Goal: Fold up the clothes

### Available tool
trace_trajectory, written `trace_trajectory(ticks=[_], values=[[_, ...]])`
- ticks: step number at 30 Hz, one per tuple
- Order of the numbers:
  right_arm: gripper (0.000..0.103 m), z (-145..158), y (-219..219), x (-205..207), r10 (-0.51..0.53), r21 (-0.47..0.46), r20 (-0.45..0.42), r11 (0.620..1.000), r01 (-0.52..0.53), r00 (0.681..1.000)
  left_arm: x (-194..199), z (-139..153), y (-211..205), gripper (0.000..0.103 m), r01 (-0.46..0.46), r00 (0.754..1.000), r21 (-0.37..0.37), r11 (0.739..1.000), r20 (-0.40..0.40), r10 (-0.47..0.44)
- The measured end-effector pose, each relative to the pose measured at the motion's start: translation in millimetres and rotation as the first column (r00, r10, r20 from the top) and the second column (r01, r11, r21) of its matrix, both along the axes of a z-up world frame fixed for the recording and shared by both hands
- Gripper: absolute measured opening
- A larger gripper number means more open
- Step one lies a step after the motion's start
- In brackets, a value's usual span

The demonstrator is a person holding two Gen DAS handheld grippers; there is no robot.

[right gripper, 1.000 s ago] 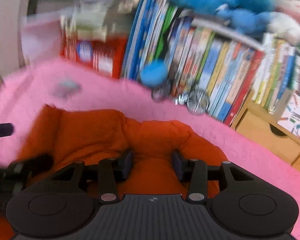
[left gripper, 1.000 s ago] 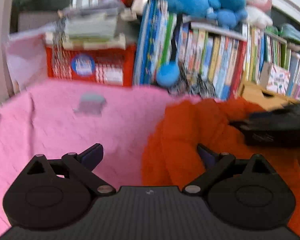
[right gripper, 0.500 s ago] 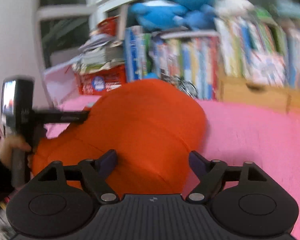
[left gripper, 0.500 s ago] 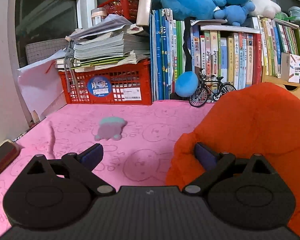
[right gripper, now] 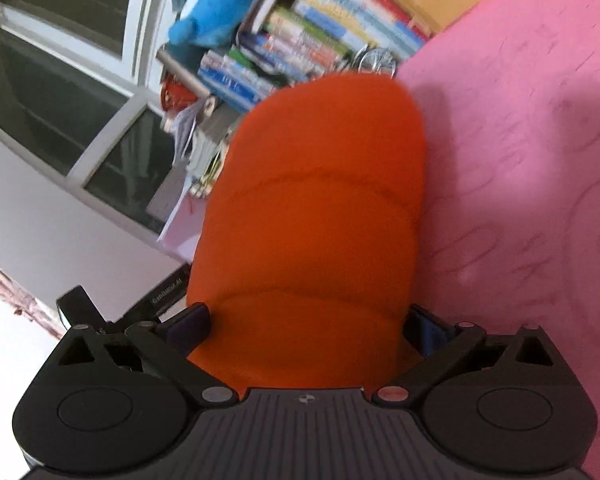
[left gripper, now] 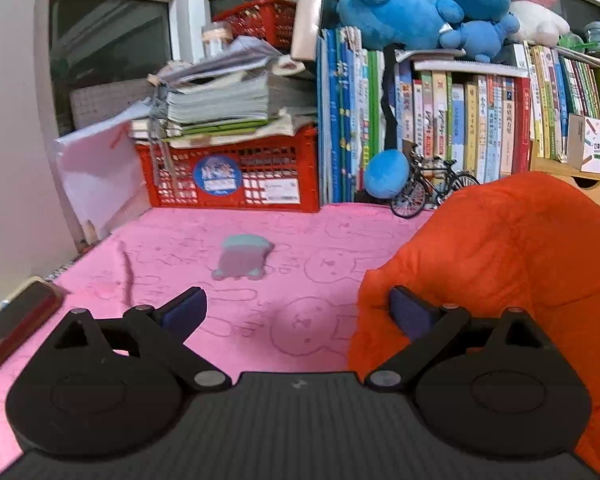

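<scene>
Left gripper (left gripper: 296,312) spread wide, its right finger touching the orange garment (left gripper: 500,264) bunched over the pink blanket (left gripper: 260,320). Right gripper (right gripper: 308,328) spread too, garment mounded between its fingers. Behind, a red crate (left gripper: 236,176) carries stacked papers (left gripper: 228,96).
</scene>
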State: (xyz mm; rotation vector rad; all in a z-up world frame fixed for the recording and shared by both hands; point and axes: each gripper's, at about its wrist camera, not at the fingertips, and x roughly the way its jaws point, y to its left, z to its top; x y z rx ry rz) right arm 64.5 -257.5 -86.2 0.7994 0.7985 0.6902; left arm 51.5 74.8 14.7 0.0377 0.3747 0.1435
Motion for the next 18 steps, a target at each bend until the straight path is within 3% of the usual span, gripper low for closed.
trace_trajectory(ticks=[1,3,6,9,12,16,17,18], values=[[0.092,0.3,4.6,-1.3,-0.004,0.005,-0.017,1.0,0.004,1.0,-4.6,3.0,0.2,0.098,0.002,1.0,-0.004,1.0,0.01,-0.002],[0.067,0.5,12.3,-4.8,-0.011,0.021,-0.046,1.0,0.012,0.999,-13.9,9.0,0.5,0.098,0.007,1.0,-0.012,1.0,0.03,-0.007],[0.057,-3.1,20.1,-11.0,0.006,0.086,-0.098,0.996,0.003,0.995,-27.9,18.0,1.1,0.098,0.015,0.998,-0.024,1.0,0.06,-0.014],[0.058,-5.7,32.8,-17.1,0.069,0.12,-0.119,0.991,-0.055,0.99,-39.2,20.4,-3.5,0.098,0.027,0.996,-0.02,0.999,0.084,-0.026],[0.069,3.4,43.5,-22.8,0.096,0.002,-0.071,0.995,-0.096,0.993,-45.4,11.3,-16.9,0.098,0.046,0.994,0.014,0.999,0.096,-0.047],[0.077,40.4,38.7,-51.1,0.04,-0.266,0.127,0.964,-0.004,0.991,-34.9,-14.4,-28.4,0.099,0.035,0.999,0.08,0.996,0.036,-0.038],[0.078,49.7,37.6,-58.2,0.033,-0.328,0.179,0.944,0.028,0.983,-33.8,-18.2,-28.5,0.099,0.031,0.999,0.075,0.997,0.034,-0.033],[0.082,63.1,38.2,-64.9,0.007,-0.38,0.289,0.918,0.108,0.957,-32.7,-21.7,-28.6,0.099,0.027,0.999,0.069,0.997,0.032,-0.029]])
